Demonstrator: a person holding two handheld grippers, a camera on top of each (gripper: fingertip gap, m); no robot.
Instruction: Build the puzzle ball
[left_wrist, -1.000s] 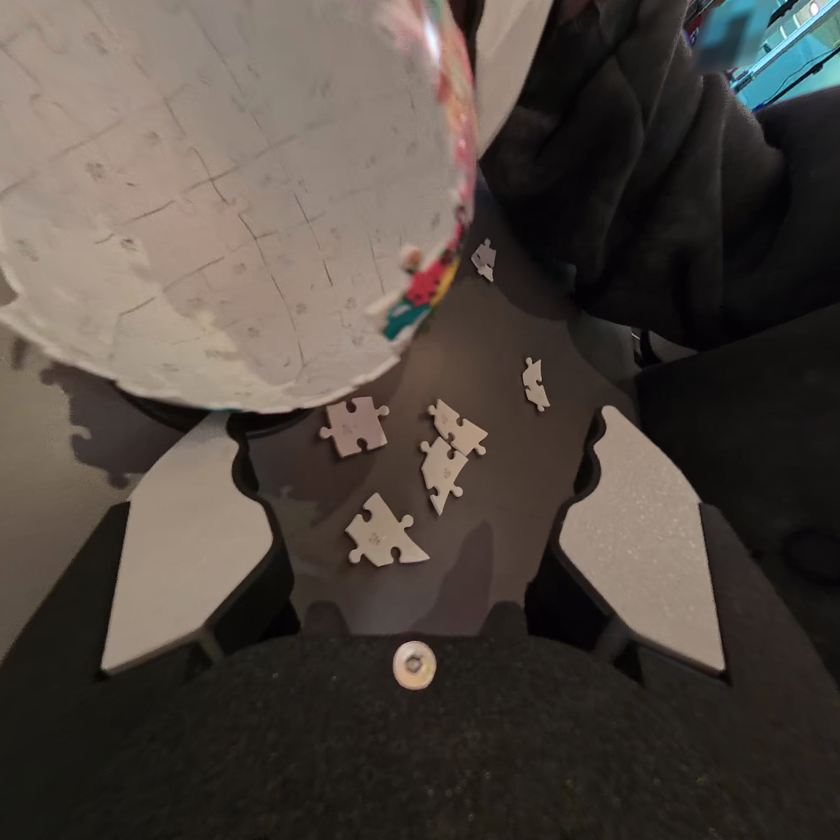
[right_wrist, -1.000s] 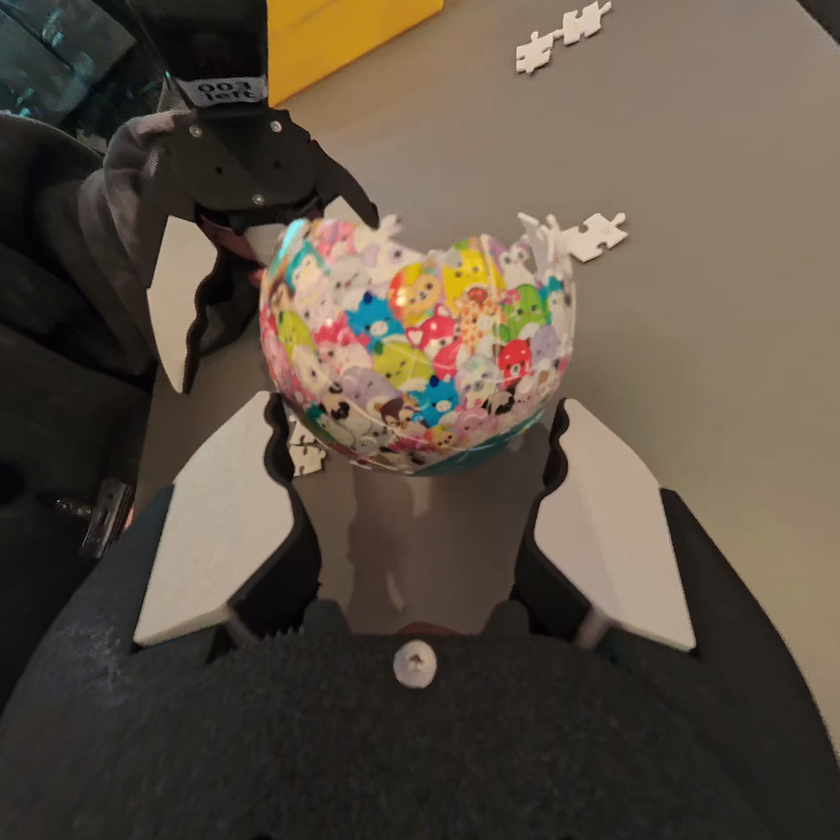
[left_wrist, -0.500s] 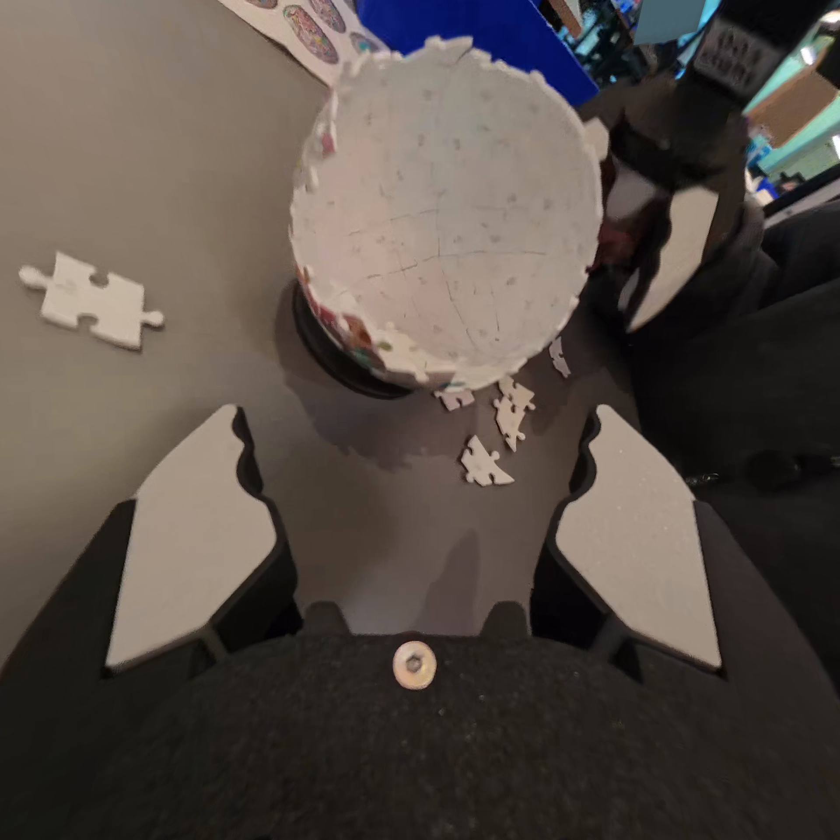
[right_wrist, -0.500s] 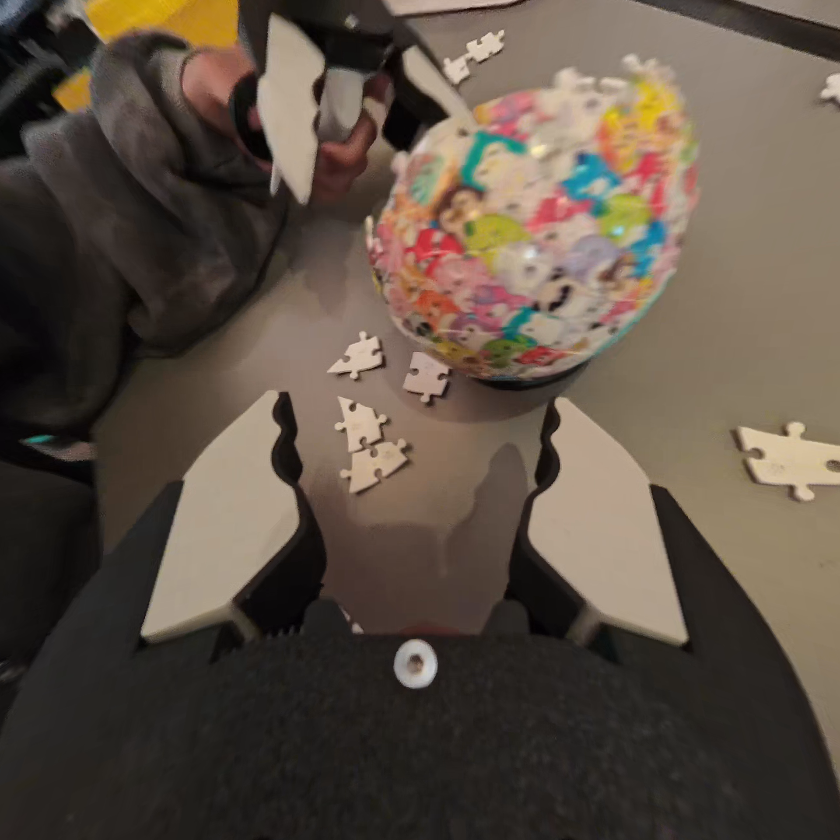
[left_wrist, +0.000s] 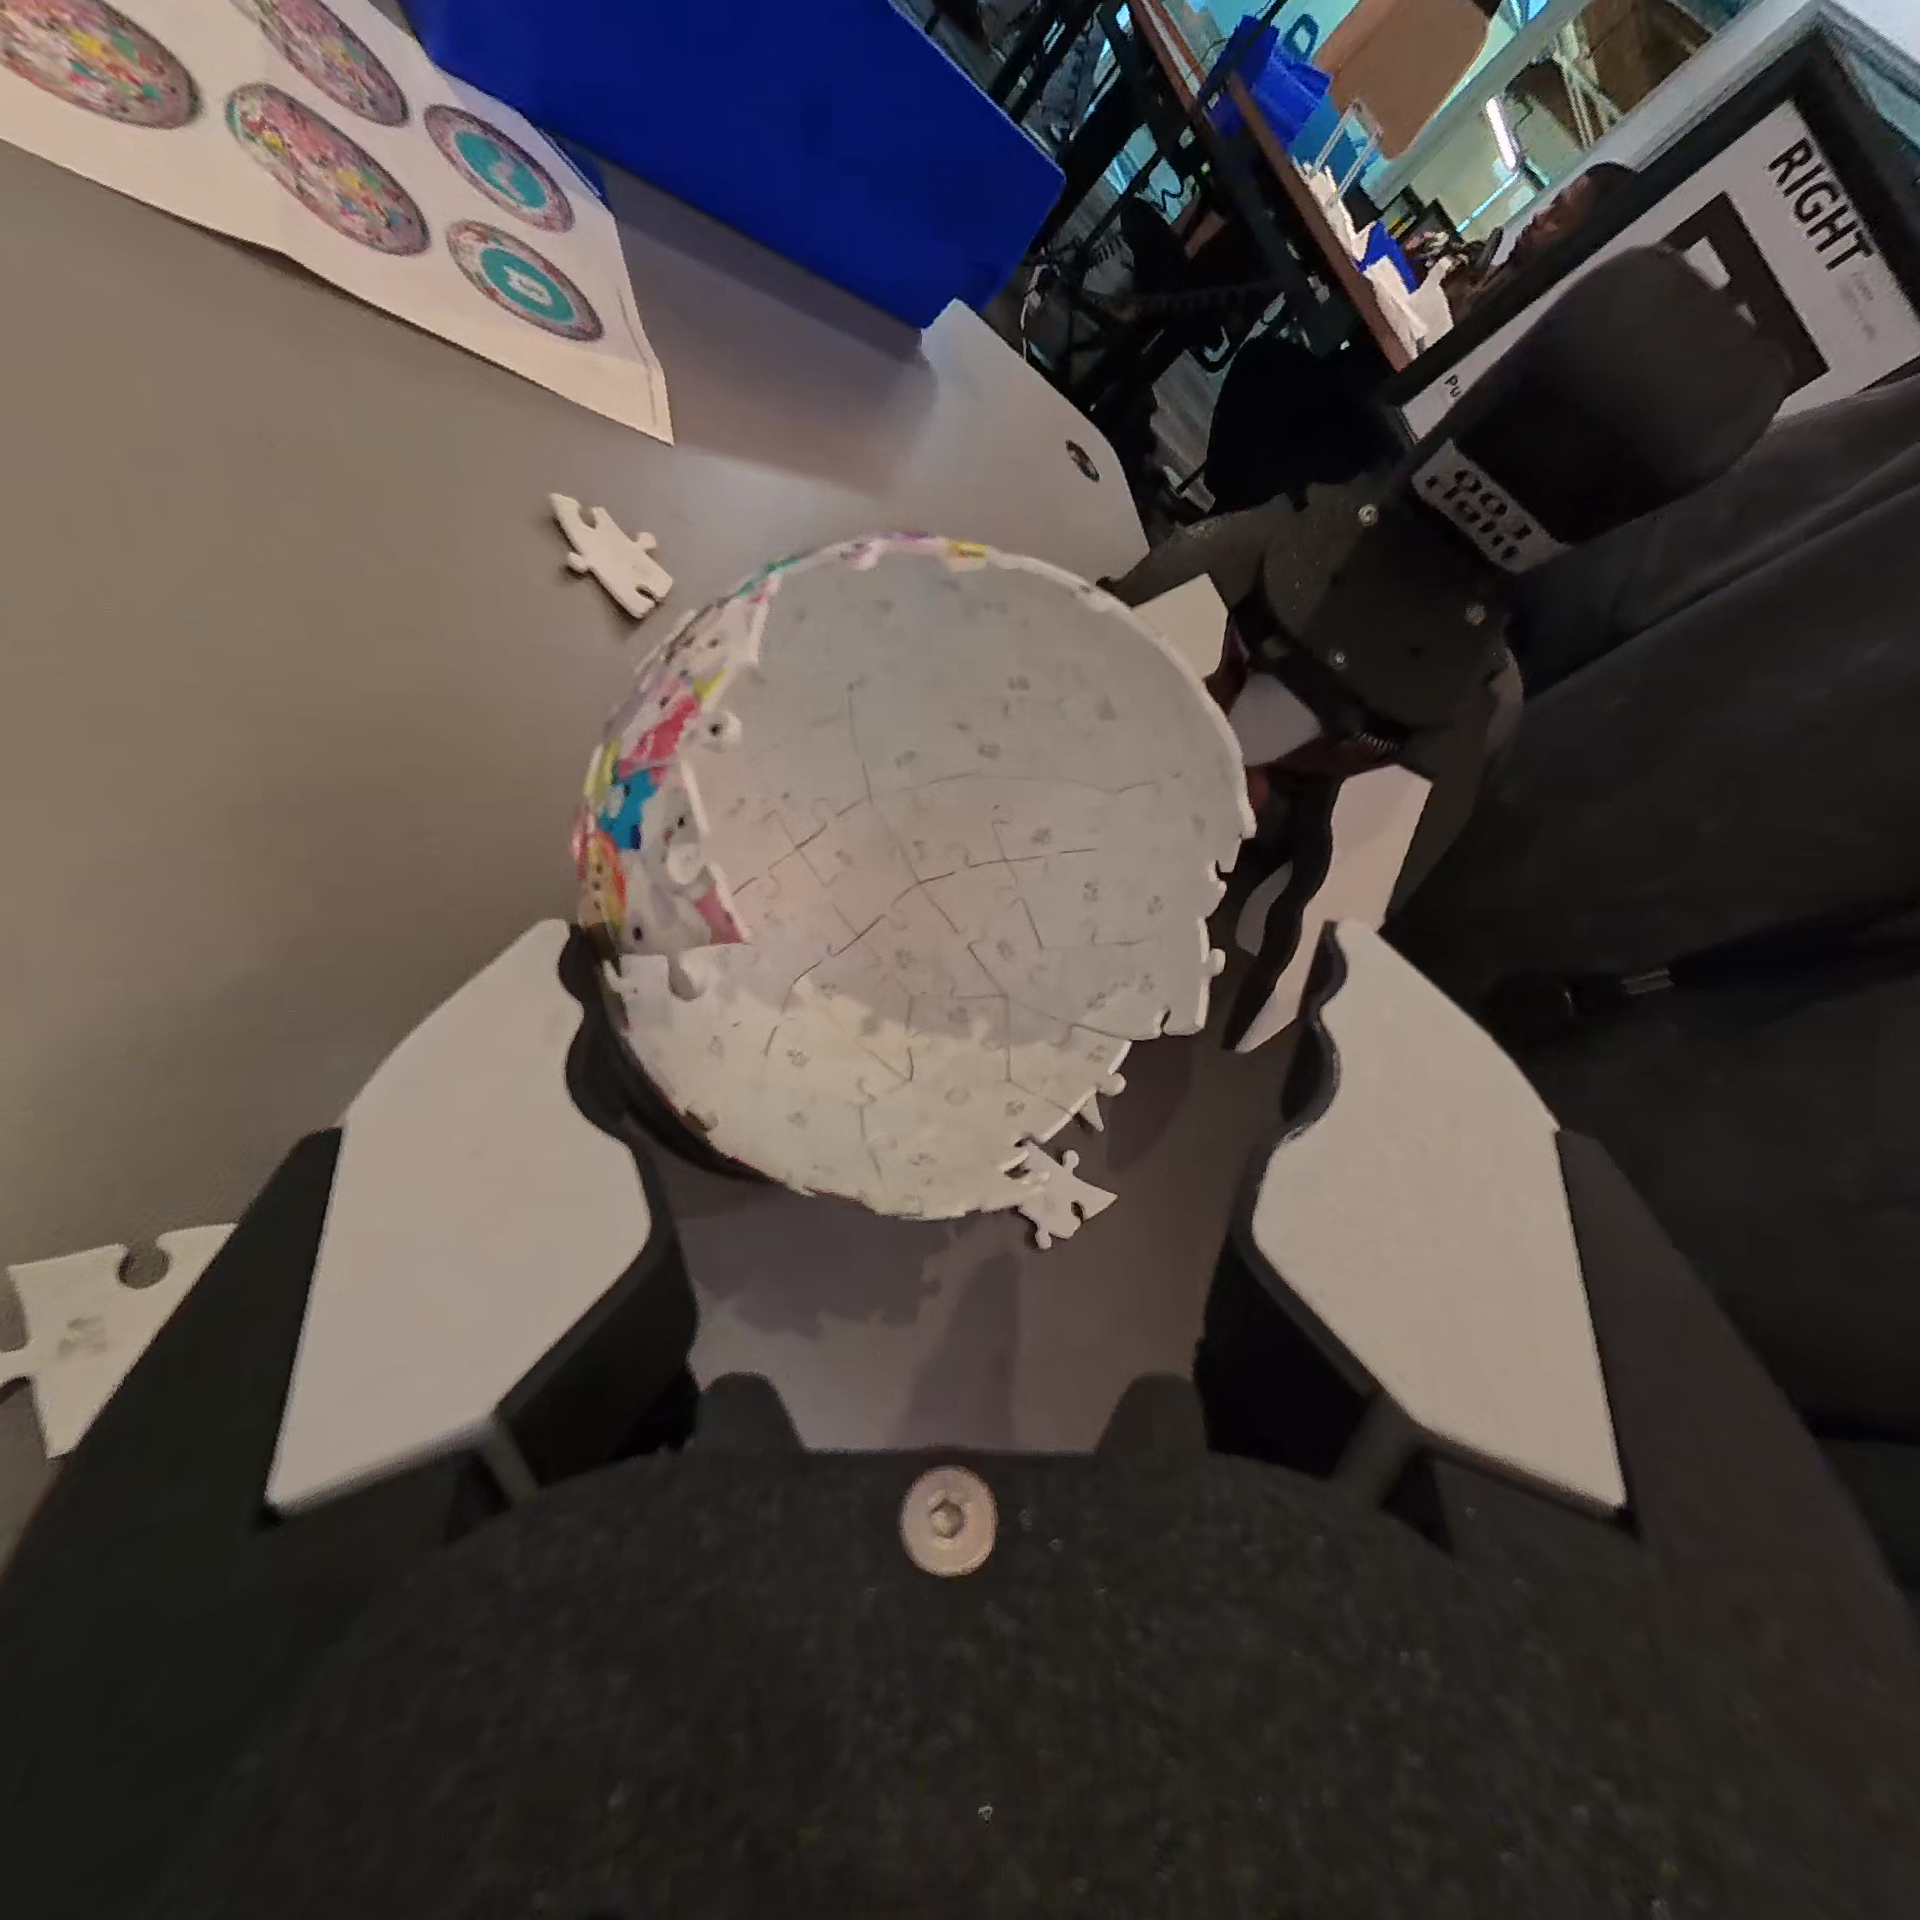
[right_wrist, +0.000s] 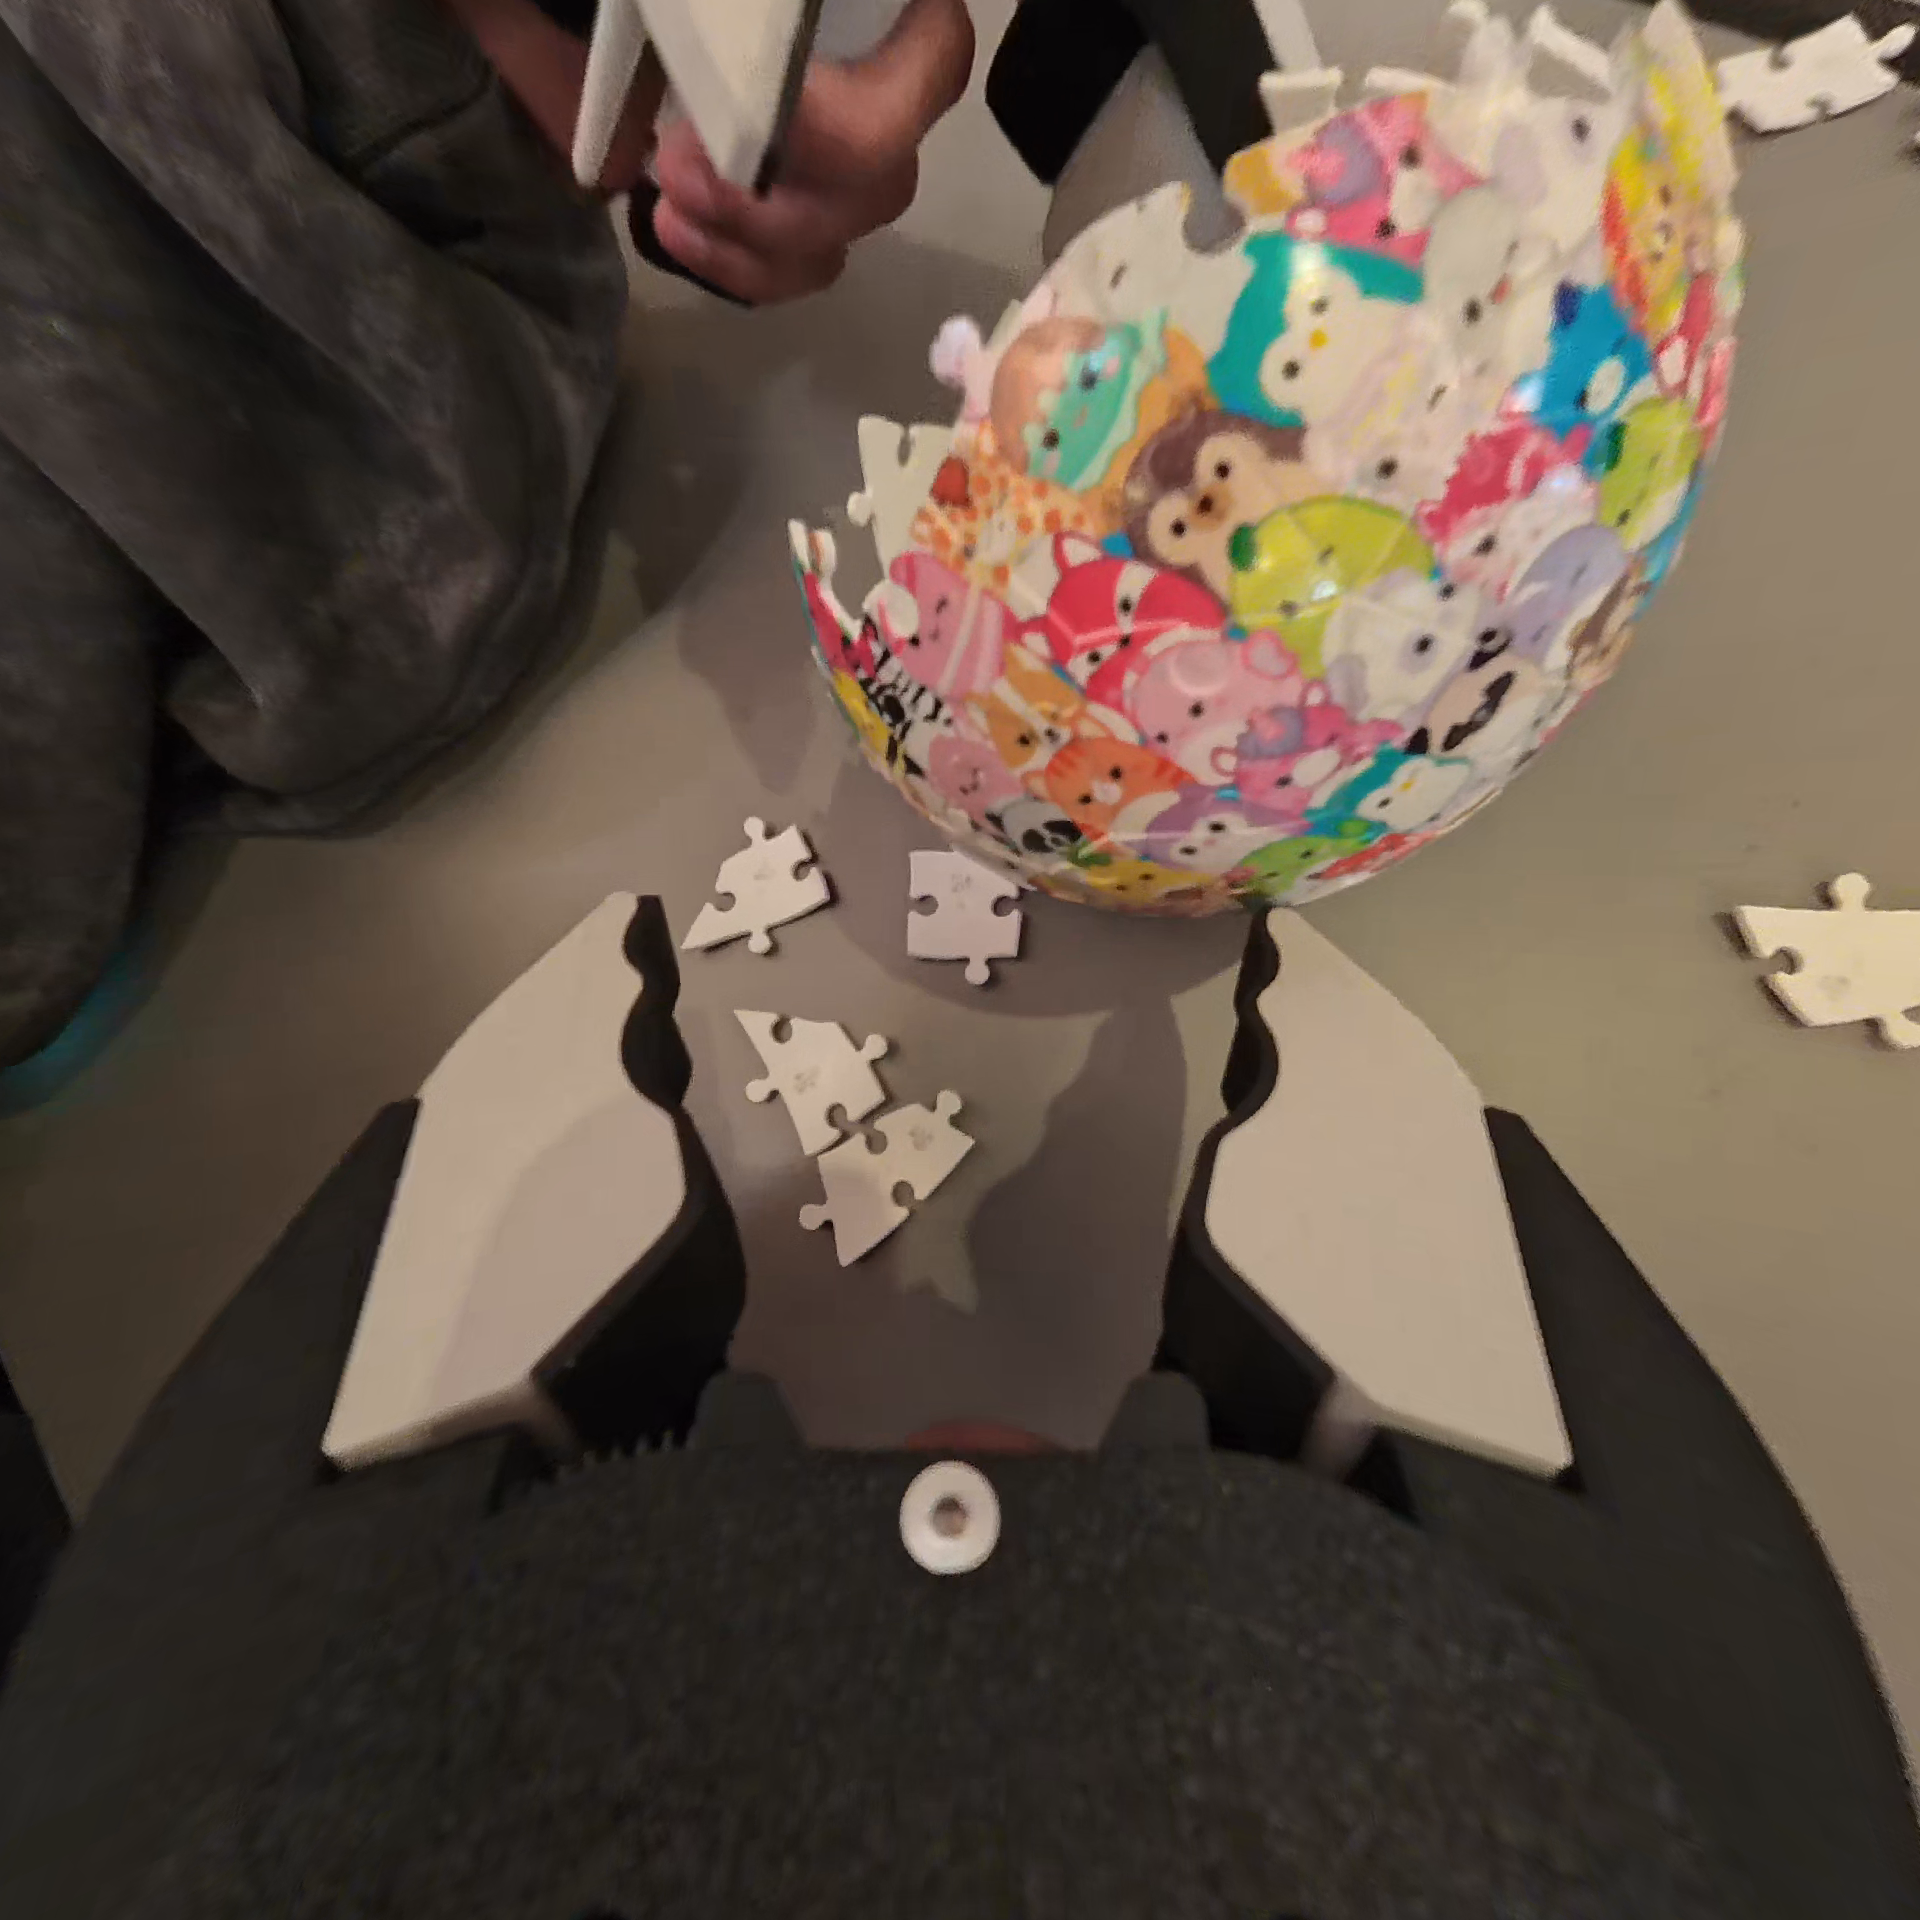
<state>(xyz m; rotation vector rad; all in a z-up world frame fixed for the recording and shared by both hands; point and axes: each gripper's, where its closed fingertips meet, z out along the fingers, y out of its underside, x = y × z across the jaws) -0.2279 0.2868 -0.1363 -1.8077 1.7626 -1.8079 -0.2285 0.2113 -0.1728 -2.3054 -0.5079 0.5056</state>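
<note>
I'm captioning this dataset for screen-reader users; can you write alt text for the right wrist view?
The open right gripper hovers over four loose white puzzle pieces lying face down on a grey table, beside a colourful, half-built puzzle ball. A hand in a grey sleeve holds the other gripper behind.

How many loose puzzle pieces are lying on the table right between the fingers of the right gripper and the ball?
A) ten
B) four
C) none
B: the right wrist view shows four white loose puzzle pieces face down on the table, in front of the open right gripper and beside the half-built ball.
</note>
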